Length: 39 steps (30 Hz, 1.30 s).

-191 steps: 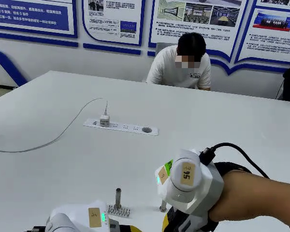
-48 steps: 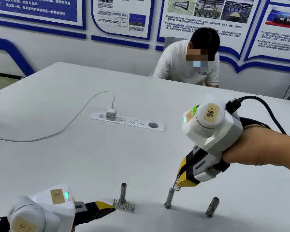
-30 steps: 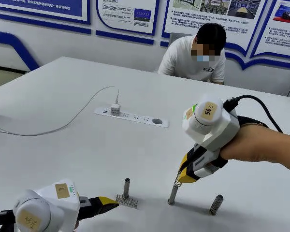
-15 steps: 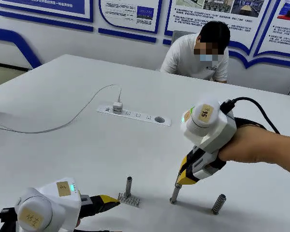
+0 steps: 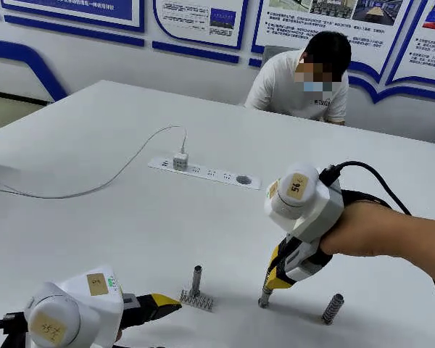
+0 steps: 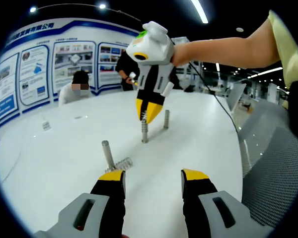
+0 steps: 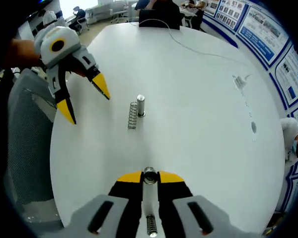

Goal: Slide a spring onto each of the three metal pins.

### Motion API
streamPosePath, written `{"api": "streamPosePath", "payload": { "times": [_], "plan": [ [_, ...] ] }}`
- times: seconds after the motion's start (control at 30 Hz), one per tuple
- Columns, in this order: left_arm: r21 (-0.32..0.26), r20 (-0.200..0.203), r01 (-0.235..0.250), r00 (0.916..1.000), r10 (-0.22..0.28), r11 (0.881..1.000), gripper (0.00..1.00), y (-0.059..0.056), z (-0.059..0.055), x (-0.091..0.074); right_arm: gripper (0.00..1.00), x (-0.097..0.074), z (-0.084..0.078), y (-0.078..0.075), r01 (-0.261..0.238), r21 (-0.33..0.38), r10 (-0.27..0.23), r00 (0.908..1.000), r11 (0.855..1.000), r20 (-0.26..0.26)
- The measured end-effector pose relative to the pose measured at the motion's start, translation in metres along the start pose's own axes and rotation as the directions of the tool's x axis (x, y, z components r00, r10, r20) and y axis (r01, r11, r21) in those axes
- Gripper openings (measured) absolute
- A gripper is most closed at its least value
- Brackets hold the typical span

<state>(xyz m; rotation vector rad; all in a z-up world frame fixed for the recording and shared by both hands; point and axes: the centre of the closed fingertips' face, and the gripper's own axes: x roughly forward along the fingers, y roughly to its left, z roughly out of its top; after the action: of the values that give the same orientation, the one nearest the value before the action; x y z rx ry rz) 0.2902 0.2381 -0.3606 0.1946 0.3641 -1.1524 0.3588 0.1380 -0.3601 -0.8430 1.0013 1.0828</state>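
The left hand-held gripper [image 5: 168, 302] is wide open and empty. The loose spring [image 5: 196, 299] lies just ahead of it, against the left pin [image 5: 196, 278]. The right hand-held gripper [image 5: 270, 281] is clamped on the held spring [image 6: 144, 120], directly above the middle pin [image 5: 263, 297]. Hold it coaxial, press straight down, and release once seated.

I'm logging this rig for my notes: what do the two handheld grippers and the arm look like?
Both the left gripper and right gripper have rounded white housings, tan handwritten stickers, green lights, and black jaws with yellow tips. A black cable runs from the right one. The arm wears a pale yellow short sleeve.
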Motion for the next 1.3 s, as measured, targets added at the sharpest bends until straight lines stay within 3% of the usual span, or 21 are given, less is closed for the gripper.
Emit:
{"api": "streamPosePath", "payload": {
  "times": [0.63,1.3],
  "plan": [
    [-0.004,-0.004,-0.004,1.0,0.004,1.0,0.46,0.0,-0.002,0.0,0.12,0.022,-0.009,0.001,0.003,0.028,-0.002,0.9999,1.0,-0.013],
    [-0.001,-0.002,-0.008,1.0,0.008,1.0,0.46,0.001,-0.001,-0.001,0.18,0.016,-0.004,-0.001,0.026,0.038,-0.026,0.9996,0.999,0.009]
  ]
}}
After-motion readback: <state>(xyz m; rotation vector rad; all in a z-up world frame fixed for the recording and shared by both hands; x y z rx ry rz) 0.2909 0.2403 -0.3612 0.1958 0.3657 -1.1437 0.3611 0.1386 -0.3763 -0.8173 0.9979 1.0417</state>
